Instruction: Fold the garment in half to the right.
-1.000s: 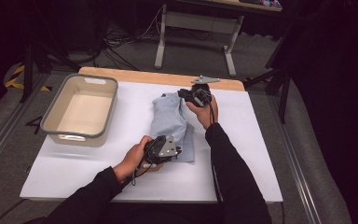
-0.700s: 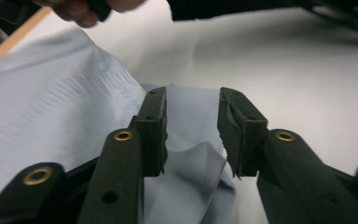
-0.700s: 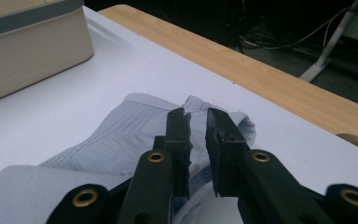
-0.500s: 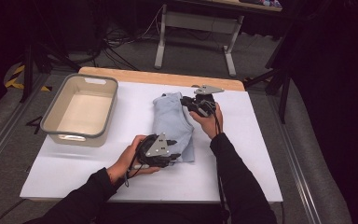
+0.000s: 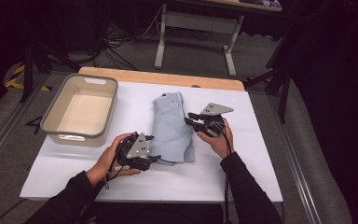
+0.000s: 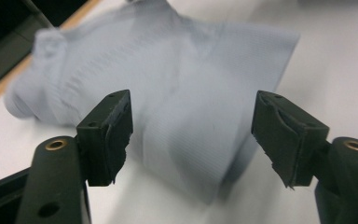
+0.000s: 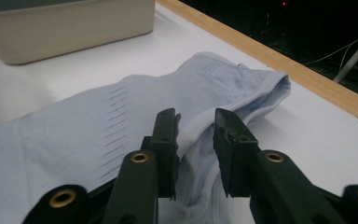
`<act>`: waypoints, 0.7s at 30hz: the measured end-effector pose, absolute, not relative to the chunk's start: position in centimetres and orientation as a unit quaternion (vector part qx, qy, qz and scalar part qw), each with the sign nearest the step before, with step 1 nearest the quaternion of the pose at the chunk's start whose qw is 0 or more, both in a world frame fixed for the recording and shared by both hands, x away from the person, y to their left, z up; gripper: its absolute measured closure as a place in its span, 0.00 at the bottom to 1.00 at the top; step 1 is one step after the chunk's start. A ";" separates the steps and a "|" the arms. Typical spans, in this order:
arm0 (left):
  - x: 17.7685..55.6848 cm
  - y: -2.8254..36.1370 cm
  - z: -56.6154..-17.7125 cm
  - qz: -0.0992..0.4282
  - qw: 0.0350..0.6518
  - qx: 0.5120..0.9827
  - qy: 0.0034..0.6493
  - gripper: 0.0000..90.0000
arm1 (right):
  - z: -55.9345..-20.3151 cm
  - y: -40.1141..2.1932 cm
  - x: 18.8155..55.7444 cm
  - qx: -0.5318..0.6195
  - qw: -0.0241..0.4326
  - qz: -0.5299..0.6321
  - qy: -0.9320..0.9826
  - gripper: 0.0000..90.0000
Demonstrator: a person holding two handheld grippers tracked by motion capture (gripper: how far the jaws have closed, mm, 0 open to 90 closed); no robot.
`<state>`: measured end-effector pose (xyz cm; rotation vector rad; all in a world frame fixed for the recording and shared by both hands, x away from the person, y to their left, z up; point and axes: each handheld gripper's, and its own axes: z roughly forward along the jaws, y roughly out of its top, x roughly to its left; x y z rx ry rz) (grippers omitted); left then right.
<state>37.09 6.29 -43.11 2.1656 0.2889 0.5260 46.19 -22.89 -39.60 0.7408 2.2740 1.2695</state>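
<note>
- Folding the pale blue garment (image 5: 171,127) is the work we have in hand; it lies folded lengthwise mid-table on the white table (image 5: 261,154), well apart from the beige bin (image 5: 81,111) at the left.
- We hold the left gripper (image 5: 150,148) at the garment's near left corner. Its jaws have just been opening and now stand wide and released, with the cloth (image 6: 182,107) lying beyond them and no pad touching it.
- We hold the right gripper (image 5: 190,119) at the garment's right edge. Its jaws have just been opening a little; a fold of fabric (image 7: 196,135) sits between them, but the pads look to be letting go rather than pinching.
- To finish this step well, we judge it best to free both jaws fully before drawing away, so that no snagged hem drags the fold open, and to pull back level with the table.
- Compared with a second ago, both hands sit farther out from the garment: the left one was over its near edge, the right one over its far end.
</note>
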 end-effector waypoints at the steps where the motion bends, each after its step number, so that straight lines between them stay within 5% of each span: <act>1: 37.1 6.2 -43.5 0.206 0.428 0.872 0.117 0.37 | -39.7 -22.9 45.9 0.265 0.214 0.456 0.822 0.75; 10: 37.4 5.3 -44.7 0.193 0.404 0.887 0.110 0.62 | -41.2 -23.4 45.0 0.270 0.192 0.428 0.841 0.67; 21: 37.9 4.9 -45.3 0.177 0.393 0.897 0.096 0.91 | -42.5 -23.4 45.2 0.277 0.212 0.377 0.858 0.94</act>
